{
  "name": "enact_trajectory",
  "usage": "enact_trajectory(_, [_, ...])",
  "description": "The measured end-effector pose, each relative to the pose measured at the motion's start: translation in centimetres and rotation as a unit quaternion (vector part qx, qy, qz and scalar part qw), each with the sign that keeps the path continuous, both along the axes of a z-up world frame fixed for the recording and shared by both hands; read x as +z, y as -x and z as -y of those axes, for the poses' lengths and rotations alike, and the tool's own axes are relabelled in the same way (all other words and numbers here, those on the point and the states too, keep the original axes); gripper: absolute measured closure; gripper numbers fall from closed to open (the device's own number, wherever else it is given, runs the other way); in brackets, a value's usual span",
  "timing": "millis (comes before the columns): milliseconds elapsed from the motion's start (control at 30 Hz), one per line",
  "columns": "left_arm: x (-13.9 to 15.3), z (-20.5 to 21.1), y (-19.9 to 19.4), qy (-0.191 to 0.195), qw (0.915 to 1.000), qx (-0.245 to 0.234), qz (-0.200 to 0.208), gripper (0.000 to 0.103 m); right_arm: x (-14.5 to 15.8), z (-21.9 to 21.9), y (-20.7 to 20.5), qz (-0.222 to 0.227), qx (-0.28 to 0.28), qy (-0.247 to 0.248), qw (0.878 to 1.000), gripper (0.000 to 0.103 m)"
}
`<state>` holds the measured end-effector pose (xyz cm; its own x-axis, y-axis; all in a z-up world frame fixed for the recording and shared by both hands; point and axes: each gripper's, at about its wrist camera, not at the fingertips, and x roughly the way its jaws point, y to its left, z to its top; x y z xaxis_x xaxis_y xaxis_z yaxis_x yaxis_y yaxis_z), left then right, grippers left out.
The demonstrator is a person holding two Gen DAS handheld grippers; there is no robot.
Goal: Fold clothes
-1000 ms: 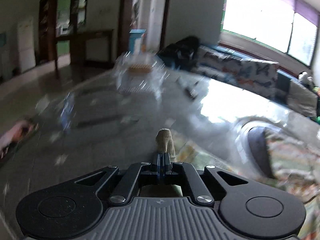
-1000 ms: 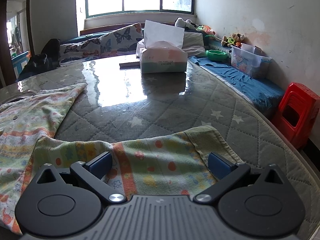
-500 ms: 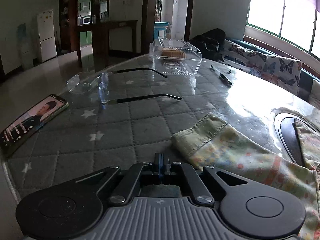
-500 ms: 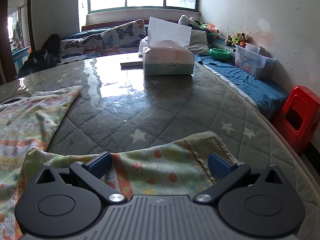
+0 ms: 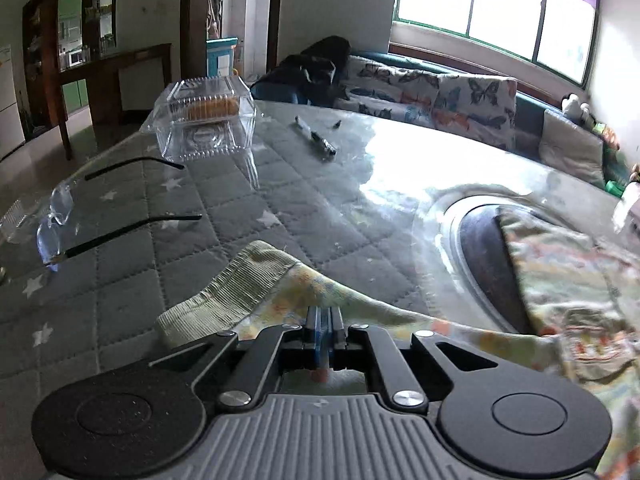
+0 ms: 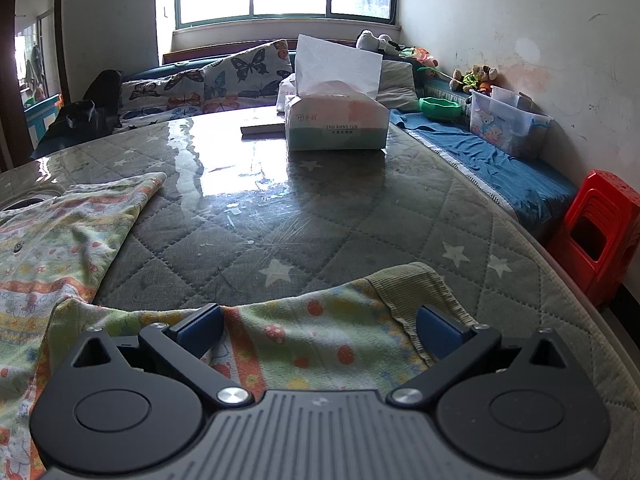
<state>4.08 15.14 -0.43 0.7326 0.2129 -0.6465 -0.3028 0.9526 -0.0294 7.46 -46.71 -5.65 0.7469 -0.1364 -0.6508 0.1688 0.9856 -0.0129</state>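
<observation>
- The left claw (image 5: pixel 323 316) is sitting low over the quilted bench (image 5: pixel 224 200), pointing level across it; its two fingers are pressed together and are pinching a fold of the printed child's garment (image 5: pixel 304 292), just behind the ribbed olive cuff (image 5: pixel 236 288).
- That cuff is lying flat on the bench ahead and to the left of the left claw, while the cloth is trailing off to the right, partly over a dark round inset (image 5: pixel 484 256) in the bench.
- The right claw (image 6: pixel 320 320) is hovering level and low above the other end of the garment (image 6: pixel 320 332), with its blue-padded fingers (image 6: pixel 436 326) spread wide and gripping nothing; the cloth is lying beneath and between them.
- A second ribbed cuff (image 6: pixel 416 292) is resting just by the right finger.
- Spectacles (image 5: pixel 60 216) and a clear plastic food box (image 5: pixel 204 120) are sitting well apart on the bench to the left.
- A tissue box (image 6: pixel 336 120) is standing at the far side.
</observation>
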Motion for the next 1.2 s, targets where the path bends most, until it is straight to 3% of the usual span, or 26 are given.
enact_trajectory(100, [-0.5, -0.3, -0.4, -0.069, 0.9972, 0.03, -0.003, 0.097, 0.0, 0.1, -0.1, 0.0, 0.001, 0.0, 1.0, 0.0])
enact_trajectory(333, [0.0, -1.6, -0.6, -0.048, 0.9977, 0.045, -0.015, 0.097, 0.2, -0.1, -0.6, -0.006, 0.011, 0.012, 1.0, 0.0])
enact_trajectory(467, [0.7, -1.5, -0.9, -0.013, 0.9988, 0.04, -0.024, 0.093, 1.0, -0.8, -0.7, -0.003, 0.017, 0.036, 0.999, 0.0])
enact_trajectory(567, [1.8, -0.1, -1.1, -0.006, 0.9997, 0.014, -0.018, 0.081, 1.8, -1.1, -0.9, 0.007, 0.026, 0.035, 0.999, 0.001])
enact_trajectory(600, [2.1, 0.7, -1.4, -0.004, 0.9999, 0.002, -0.016, 0.07, 2.2, -1.4, -1.1, 0.008, 0.033, 0.03, 0.999, 0.001])
enact_trajectory(633, [2.4, 1.5, -1.7, -0.001, 0.9998, -0.01, -0.014, 0.065, 2.5, -1.6, -1.3, 0.009, 0.041, 0.022, 0.999, 0.003])
enact_trajectory(800, [3.0, 5.7, -3.9, 0.01, 0.9969, -0.077, -0.011, 0.065, 3.4, -3.9, -3.6, 0.003, 0.093, -0.011, 0.996, 0.015])
enact_trajectory(967, [2.6, 10.1, -7.0, 0.013, 0.9904, -0.136, -0.019, 0.066, 3.5, -7.4, -6.7, -0.006, 0.143, -0.024, 0.989, 0.036])
enact_trajectory(1200, [1.1, 13.9, -11.3, 0.028, 0.9811, -0.189, -0.032, 0.079, 3.0, -10.1, -11.2, -0.018, 0.17, -0.039, 0.985, 0.052])
